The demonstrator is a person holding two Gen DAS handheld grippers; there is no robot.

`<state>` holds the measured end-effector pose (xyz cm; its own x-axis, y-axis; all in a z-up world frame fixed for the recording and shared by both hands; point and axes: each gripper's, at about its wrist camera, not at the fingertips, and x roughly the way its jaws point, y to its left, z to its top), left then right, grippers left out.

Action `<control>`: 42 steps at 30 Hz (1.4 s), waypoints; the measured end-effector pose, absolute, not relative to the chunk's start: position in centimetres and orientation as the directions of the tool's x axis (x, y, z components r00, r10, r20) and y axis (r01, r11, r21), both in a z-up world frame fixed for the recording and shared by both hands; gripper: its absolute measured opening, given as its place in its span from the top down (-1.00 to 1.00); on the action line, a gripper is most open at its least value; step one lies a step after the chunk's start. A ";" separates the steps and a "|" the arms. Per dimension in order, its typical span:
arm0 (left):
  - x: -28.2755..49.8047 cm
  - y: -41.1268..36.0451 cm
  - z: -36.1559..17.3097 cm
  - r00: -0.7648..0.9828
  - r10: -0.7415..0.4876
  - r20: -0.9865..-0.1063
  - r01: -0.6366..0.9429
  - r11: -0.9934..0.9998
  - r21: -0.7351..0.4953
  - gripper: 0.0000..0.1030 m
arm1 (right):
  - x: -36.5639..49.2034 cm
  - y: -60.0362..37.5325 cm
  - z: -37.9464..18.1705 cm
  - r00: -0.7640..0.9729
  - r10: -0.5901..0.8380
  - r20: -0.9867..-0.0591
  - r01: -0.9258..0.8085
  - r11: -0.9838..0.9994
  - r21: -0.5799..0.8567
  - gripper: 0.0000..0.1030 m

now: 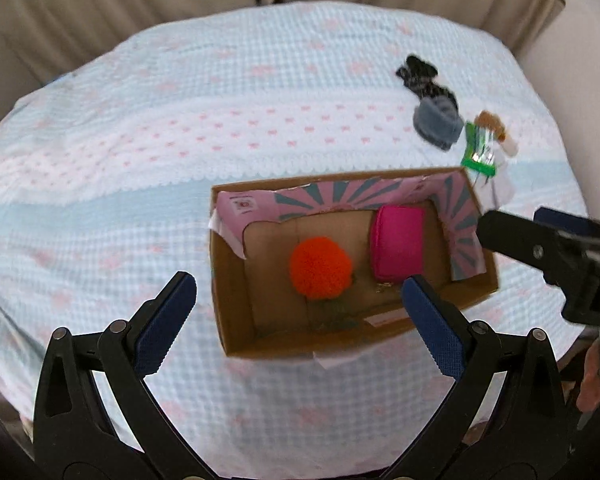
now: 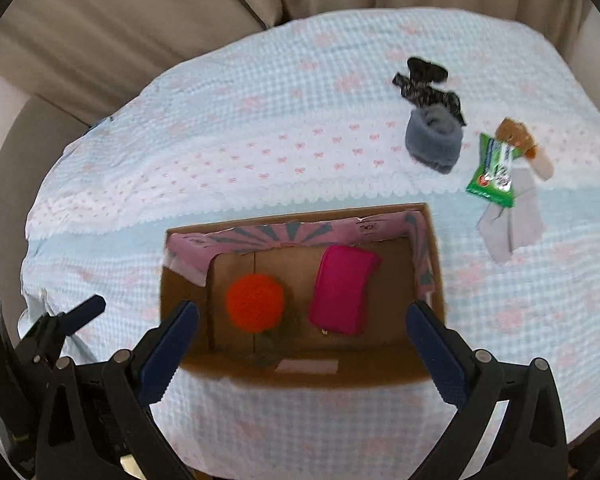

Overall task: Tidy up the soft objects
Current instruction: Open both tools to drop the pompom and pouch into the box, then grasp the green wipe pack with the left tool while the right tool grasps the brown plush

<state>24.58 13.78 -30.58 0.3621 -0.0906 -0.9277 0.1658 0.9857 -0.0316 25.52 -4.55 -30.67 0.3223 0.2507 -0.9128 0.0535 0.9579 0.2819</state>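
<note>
Left wrist view: cardboard box [image 1: 236, 320] at centre already holding orange pompom [image 1: 321, 266] and pink pouch [image 1: 399, 243], with black cloth [image 1: 420, 76], grey sock roll [image 1: 438, 125] and green packet [image 1: 480, 152] left out on the bedspread [image 1: 140, 140] at upper right; left gripper [image 1: 298, 324] at bottom, jaws wide apart, empty. Right wrist view: same box at centre, same leftovers plus a grey-white sock [image 2: 512, 224] at upper right, roughly halfway by this judgement; right gripper [image 2: 302, 350] at bottom, jaws wide apart, holding nothing.

Box [image 2: 434, 264], socks [image 2: 432, 142] on tablecloth [image 2: 220, 168]
</note>
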 end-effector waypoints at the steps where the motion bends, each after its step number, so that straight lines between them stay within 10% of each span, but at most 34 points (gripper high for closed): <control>1: 24.0 14.0 -29.8 0.371 -0.097 -0.923 0.155 0.987 -0.041 -0.99 | 25.0 -4.7 -29.9 0.331 0.254 -0.909 0.043 0.958 0.283 -1.00; 26: 15.5 0.8 -17.0 0.621 -0.059 -0.782 0.087 0.996 -0.006 -0.99 | 14.4 -19.7 -16.1 0.637 0.148 -0.757 -0.112 0.989 0.099 -1.00; 42: 22.1 -17.2 -23.9 0.580 -0.052 -0.813 0.083 0.997 -0.005 -0.99 | 22.3 -36.6 -20.8 0.629 0.322 -0.708 -0.275 0.944 0.185 -1.00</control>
<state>22.11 -17.15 -23.90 0.5804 -0.0523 -0.8126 0.0830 0.9965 -0.0049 22.28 -36.58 -20.78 0.6286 0.3220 -0.7079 -0.2749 0.9435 0.1850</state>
